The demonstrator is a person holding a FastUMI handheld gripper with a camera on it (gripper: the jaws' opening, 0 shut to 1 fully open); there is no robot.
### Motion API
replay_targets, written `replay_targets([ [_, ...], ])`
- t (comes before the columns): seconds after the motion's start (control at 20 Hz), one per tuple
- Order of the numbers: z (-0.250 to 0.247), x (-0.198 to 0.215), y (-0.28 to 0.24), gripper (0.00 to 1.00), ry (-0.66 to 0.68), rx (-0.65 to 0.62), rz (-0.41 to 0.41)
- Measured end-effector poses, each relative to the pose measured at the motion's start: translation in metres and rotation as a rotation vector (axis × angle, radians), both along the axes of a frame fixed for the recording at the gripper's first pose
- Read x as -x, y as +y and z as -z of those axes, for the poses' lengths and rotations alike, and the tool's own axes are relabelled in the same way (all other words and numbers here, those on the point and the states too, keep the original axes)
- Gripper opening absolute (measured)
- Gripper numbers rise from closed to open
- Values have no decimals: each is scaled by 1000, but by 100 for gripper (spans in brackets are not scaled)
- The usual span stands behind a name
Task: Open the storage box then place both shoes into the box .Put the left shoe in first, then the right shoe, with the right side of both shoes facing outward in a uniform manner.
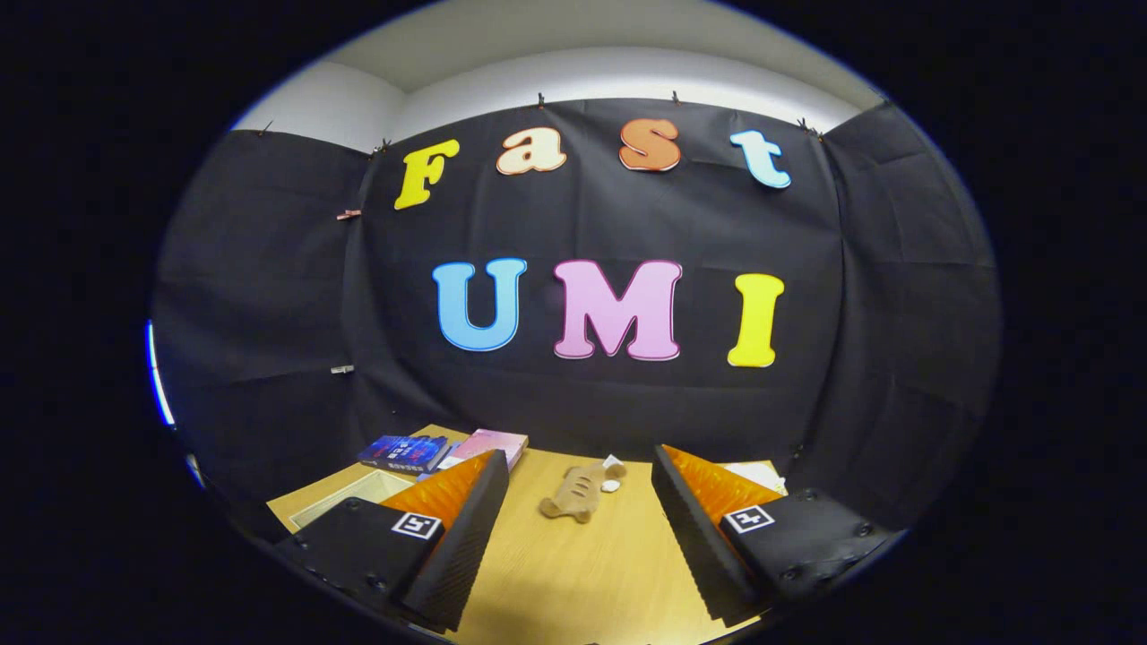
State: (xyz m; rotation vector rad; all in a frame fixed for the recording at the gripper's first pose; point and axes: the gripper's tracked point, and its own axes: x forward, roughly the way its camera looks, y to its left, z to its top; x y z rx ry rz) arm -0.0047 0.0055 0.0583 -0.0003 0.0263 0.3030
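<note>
Gripper (581,502) spread, empty, over table (573,573). Plush toy (578,491) beyond fingers. Books (444,451) far left. Nothing between fingers.

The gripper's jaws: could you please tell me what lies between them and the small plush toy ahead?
In the gripper view, bare wooden table lies between the open gripper and the plush toy; nothing stands there.

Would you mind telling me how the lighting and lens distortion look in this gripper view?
Gripper view: strong fisheye bending curves the wooden table and wall edges; lighting is even, with a soft shadow near the open gripper; the plush toy ahead of the fingers is small yet reasonably sharp; no glare.
</note>
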Motion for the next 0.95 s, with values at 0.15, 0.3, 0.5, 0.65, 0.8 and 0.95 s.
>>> replay_targets([
  [0.15, -5, -3, -27, 98, -41, 23, 71],
  [0.3, 5, -4, -43, 98, -39, 30, 125],
  [0.5, 9, 3, -51, 98, -38, 37, 145],
  [0.65, 15, 11, -43, 98, -34, 6, 126],
  [0.8, 22, 15, -37, 98, -22, 7, 106],
  [0.95, 20, 16, -28, 98, -22, -9, 85],
])
